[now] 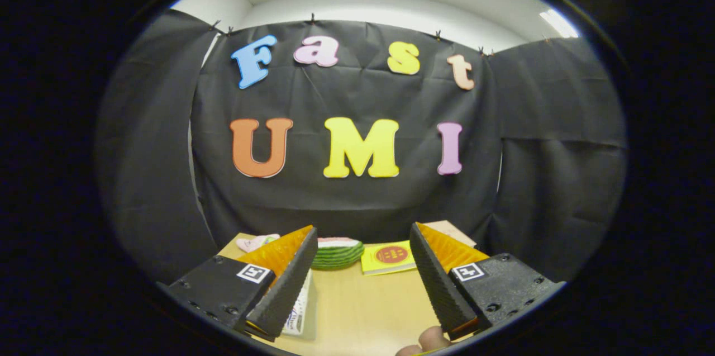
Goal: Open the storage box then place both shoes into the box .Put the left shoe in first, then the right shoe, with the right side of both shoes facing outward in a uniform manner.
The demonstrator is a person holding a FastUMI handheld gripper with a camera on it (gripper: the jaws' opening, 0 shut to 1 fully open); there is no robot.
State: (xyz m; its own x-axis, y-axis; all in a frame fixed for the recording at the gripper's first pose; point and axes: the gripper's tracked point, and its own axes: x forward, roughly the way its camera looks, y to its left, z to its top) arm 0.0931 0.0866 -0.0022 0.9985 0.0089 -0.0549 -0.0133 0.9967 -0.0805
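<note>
Two fingers of my claw (357,283) spread wide, gripping nothing, poised above desk (363,311) for approach. Pink shoe (256,242) beyond left finger, lower left of frame. Storage box: cannot tell.

Two shoes lie at the far edge of the pale wooden worktop (363,300), in the lower middle of the frame. The green striped shoe (337,254) sits between the two finger tips and beyond them: dark and light green bands along its side, a pink and white layer on top, lying flat. The pink shoe (256,242) lies to its left, beyond the left finger, which hides much of it; it is pale pink with a touch of green. The two are well apart. A clear panel (297,311) with a printed label stands beside the left finger; it may be the storage box, though that cannot be told. The gripper (363,230) has its fingers spread wide, holding nothing.
</note>
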